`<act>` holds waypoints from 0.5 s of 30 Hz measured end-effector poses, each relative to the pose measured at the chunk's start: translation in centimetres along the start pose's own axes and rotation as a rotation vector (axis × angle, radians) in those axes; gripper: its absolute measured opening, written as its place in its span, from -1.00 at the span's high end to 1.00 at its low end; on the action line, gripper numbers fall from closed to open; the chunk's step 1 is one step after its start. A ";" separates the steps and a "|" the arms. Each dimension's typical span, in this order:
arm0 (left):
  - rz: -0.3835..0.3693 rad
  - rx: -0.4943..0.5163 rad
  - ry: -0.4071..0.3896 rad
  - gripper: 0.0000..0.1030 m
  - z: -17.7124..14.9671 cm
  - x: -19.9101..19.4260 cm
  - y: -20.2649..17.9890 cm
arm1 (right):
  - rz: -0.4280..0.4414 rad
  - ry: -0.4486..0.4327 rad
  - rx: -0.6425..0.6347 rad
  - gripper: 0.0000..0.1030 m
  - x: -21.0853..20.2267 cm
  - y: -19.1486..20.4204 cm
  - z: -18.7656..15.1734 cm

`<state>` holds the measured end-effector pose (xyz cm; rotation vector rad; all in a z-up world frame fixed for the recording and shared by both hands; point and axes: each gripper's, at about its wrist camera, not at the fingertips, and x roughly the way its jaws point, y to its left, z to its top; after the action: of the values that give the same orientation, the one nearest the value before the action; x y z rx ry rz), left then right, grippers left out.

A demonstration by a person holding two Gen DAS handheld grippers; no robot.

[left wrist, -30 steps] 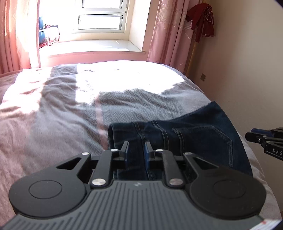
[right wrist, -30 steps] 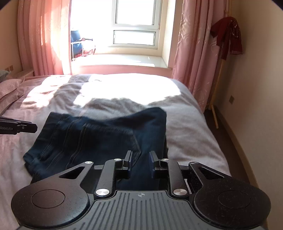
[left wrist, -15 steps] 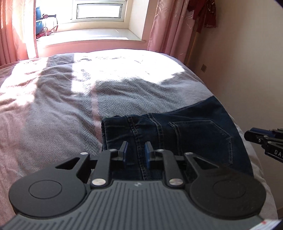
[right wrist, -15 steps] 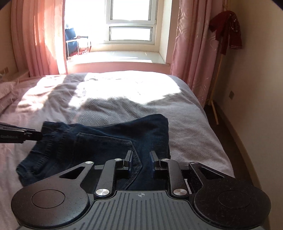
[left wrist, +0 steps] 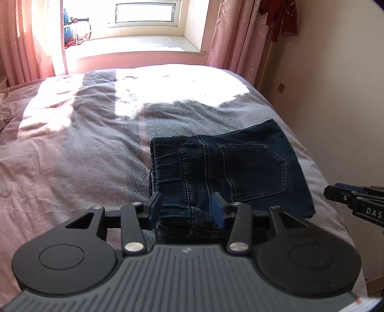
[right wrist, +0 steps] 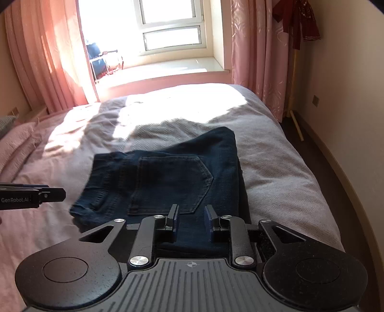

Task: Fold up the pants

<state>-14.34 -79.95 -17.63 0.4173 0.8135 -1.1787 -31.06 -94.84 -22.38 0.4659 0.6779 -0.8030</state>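
Both grippers, left (left wrist: 186,211) and right (right wrist: 191,222), opening, hold nothing above folded dark jeans (left wrist: 240,168).

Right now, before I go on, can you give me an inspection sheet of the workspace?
Surface: bed with a pinkish-grey cover, part sunlit, lightly wrinkled.
Job's things: jeans folded into a compact stack, back pocket up, near the bed's right edge.
Clutter: nothing seen on the bed.
Grippers: left tongs opening, no pad pressing the jeans; right tongs opening, nothing gripped.
Cables: nothing seen.
Surroundings: window, pink curtains, red cloth hanging by the wall.
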 end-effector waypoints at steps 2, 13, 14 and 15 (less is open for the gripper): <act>0.015 0.008 -0.004 -0.11 -0.9 -3.2 -0.3 | 0.029 -0.023 0.042 0.52 -3.2 0.7 -0.4; 0.086 0.061 0.062 -0.50 -8.8 -16.6 -1.0 | 0.071 -0.021 0.061 0.03 -16.5 6.4 -6.7; 0.082 0.063 0.057 -0.54 -9.4 -17.8 -1.1 | 0.070 -0.022 0.066 0.02 -17.5 6.8 -7.2; 0.072 0.065 0.045 -0.63 -9.8 -18.9 -1.2 | 0.071 -0.022 0.073 0.01 -18.4 7.2 -7.5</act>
<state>-21.65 -61.51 -9.72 0.5244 0.7943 -1.1347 -37.60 -76.67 -13.73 0.5437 0.6104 -0.7663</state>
